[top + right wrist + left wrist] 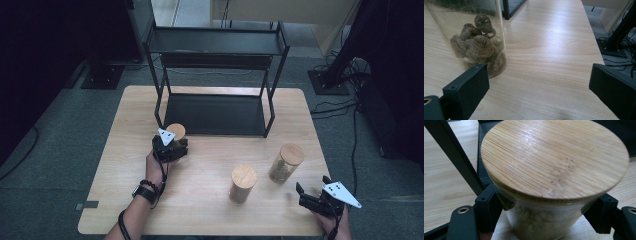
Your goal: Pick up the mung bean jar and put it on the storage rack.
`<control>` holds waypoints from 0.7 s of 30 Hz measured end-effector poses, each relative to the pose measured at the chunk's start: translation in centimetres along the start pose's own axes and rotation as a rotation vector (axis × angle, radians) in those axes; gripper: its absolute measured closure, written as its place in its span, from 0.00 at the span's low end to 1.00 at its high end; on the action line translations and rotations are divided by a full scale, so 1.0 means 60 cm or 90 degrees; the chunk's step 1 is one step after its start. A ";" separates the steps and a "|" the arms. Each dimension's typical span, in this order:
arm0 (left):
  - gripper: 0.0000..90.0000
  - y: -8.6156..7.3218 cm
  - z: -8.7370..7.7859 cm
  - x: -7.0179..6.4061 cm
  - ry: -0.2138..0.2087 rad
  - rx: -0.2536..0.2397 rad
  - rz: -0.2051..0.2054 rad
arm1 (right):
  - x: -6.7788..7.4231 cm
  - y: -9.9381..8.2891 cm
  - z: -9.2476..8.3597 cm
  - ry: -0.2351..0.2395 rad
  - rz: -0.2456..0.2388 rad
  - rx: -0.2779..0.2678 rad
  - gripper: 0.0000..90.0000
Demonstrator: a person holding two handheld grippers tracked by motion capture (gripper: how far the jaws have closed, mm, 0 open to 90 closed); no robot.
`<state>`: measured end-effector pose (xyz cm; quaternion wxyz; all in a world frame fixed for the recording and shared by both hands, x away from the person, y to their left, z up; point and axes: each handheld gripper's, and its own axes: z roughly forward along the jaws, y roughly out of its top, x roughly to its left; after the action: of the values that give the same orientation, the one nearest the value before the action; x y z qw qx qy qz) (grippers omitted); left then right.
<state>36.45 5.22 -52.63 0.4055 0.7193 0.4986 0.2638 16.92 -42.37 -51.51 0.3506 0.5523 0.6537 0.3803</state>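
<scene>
Item: clear glass jar with round bamboo lid (554,160), pale pellets inside. Location: clamped between both jaws of the left gripper (170,148), just before the black metal shelf rack (216,114).

Right gripper (316,196): jaws spread wide, holding nothing; clear glass jar of brown lumps (477,42) stands just beyond its left-hand jaw, apart.

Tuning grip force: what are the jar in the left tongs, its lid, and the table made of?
Jar: clear, glossy wall showing pale round contents; looks like glass, could be clear plastic. Lid: bamboo-like wood, fine straight grain, slight sheen. Table: light wood or wood-look laminate, smooth, matte with soft reflections.
</scene>
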 end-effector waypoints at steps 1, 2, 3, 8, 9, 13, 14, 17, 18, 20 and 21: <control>0.28 0.002 0.001 0.000 -0.001 -0.001 -0.002 | 0.000 0.000 0.000 0.000 0.000 0.000 0.03; 0.28 0.003 0.001 0.000 0.000 -0.001 -0.002 | 0.000 0.000 0.000 0.000 0.001 0.000 0.03; 0.28 0.005 0.001 0.000 0.000 -0.002 -0.001 | 0.000 0.000 0.000 0.000 0.000 0.000 0.03; 0.28 0.017 0.002 -0.002 0.000 -0.006 0.003 | 0.000 0.000 0.000 0.001 -0.001 0.000 0.03; 0.28 0.018 0.002 -0.002 0.000 -0.006 0.005 | 0.000 0.000 0.000 0.001 -0.001 0.000 0.03; 0.28 0.025 0.001 -0.007 0.000 -0.013 0.010 | 0.000 0.000 0.000 0.001 -0.002 0.000 0.03; 0.28 0.027 0.002 -0.008 0.000 -0.013 0.010 | 0.000 0.000 0.000 0.001 -0.003 0.000 0.03; 0.28 0.034 0.003 -0.009 0.000 -0.015 0.012 | 0.000 0.000 0.000 0.001 -0.002 0.000 0.03; 0.28 0.036 0.004 -0.010 0.000 -0.016 0.011 | 0.000 0.000 0.000 0.001 -0.003 0.000 0.03; 0.28 0.038 0.005 -0.010 0.000 -0.016 0.010 | 0.000 0.000 0.000 0.001 -0.003 0.000 0.03; 0.28 0.040 0.006 -0.010 0.001 -0.014 0.013 | 0.000 0.000 0.000 0.001 -0.002 0.000 0.03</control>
<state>37.72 4.11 -50.78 0.4107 0.7194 0.4887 0.2739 16.90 -42.37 -51.51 0.3510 0.5508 0.6548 0.3802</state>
